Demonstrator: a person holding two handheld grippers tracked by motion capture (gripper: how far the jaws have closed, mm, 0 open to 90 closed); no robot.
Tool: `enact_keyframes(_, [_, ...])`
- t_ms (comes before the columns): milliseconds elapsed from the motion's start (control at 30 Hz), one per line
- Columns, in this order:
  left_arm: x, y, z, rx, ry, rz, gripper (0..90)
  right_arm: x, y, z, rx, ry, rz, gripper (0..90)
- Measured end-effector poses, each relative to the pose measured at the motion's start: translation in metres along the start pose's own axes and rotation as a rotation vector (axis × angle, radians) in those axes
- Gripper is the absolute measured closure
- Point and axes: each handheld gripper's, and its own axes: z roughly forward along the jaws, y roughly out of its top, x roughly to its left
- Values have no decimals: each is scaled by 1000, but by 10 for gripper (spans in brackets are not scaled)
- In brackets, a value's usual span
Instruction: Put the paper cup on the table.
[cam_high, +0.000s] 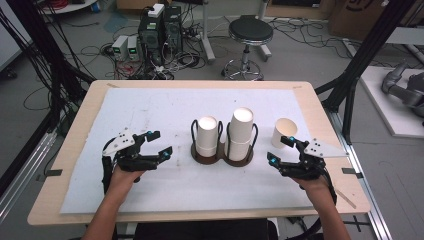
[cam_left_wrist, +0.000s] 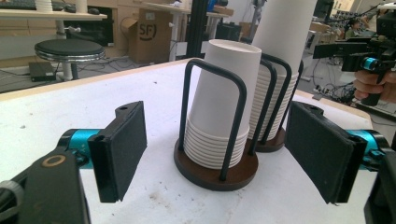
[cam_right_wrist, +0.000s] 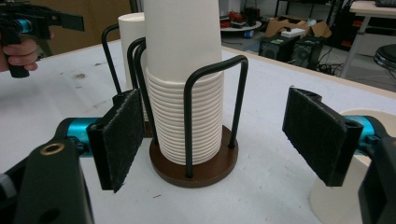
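Two stacks of upturned white paper cups sit in a dark double holder (cam_high: 222, 157) with black wire hoops at the table's middle: a shorter stack (cam_high: 206, 135) on the left and a taller stack (cam_high: 240, 132) on the right. A single white cup (cam_high: 282, 132) stands upside down to the right of the holder. My left gripper (cam_high: 160, 144) is open, left of the holder, and its jaws frame the shorter stack (cam_left_wrist: 219, 102). My right gripper (cam_high: 281, 150) is open, right of the holder, just in front of the single cup (cam_right_wrist: 341, 196). Its jaws frame the taller stack (cam_right_wrist: 184, 84).
A white mat (cam_high: 165, 115) covers most of the wooden table (cam_high: 60, 150). Behind the table stand a black stool (cam_high: 250, 32), computer boxes (cam_high: 160, 27) and loose cables on the floor. Black frame posts (cam_high: 367, 50) rise at the right.
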Motion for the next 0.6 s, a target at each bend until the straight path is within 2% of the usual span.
enact_keyframes(600, [0,-2,6,11,-10,-6,212,-3,-4,-2,10,-15,1,216])
